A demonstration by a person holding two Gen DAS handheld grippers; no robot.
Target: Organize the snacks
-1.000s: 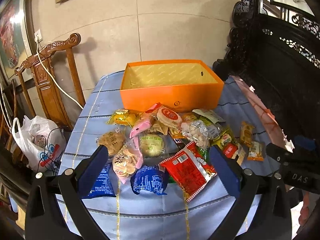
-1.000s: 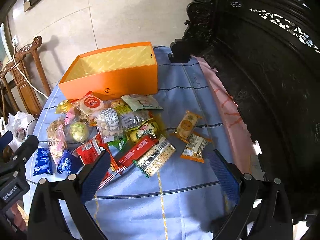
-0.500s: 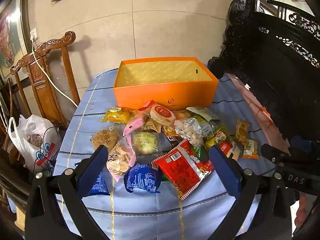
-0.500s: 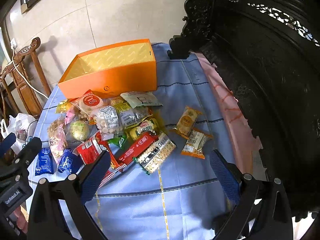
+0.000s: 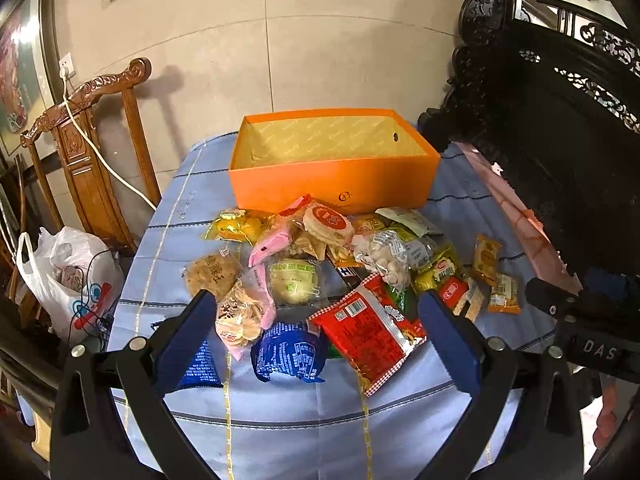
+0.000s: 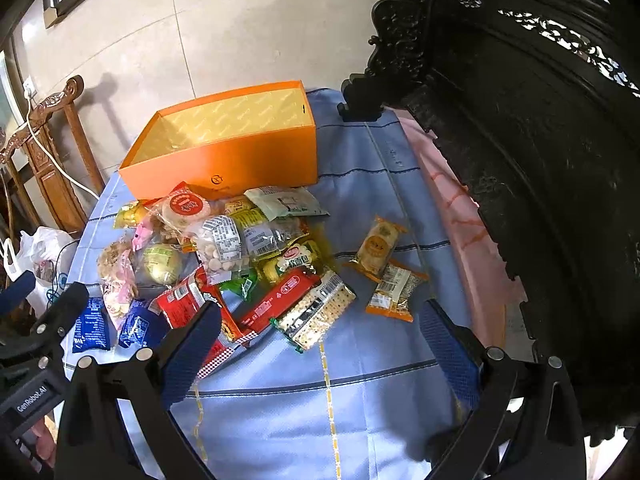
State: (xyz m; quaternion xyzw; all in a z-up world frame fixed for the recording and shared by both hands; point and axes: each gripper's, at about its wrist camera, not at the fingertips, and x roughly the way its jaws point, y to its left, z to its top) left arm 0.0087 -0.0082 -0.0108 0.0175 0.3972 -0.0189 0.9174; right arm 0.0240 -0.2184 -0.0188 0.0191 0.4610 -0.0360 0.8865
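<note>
Plainly, nothing is packed yet: the open orange cardboard box stands empty at the far side of the desk, and the heap of wrapped snacks lies just in front of it. Leftmost of the box, a dark blue foil packet lies alone; the left hand-held gripper hovers spread and empty above a blue crinkled pouch and a red plastic bag. These look light, soft and slippery, with brittle biscuits inside, so a gentle pinch on a sealed edge seems wisest. Right of the box front, two small orange-trimmed cracker packets lie apart from the heap, easiest for the right hand-held gripper, also spread and empty. Overlapping wrappers may drag neighbours along. A carved dark wooden cabinet crowds the right.
</note>
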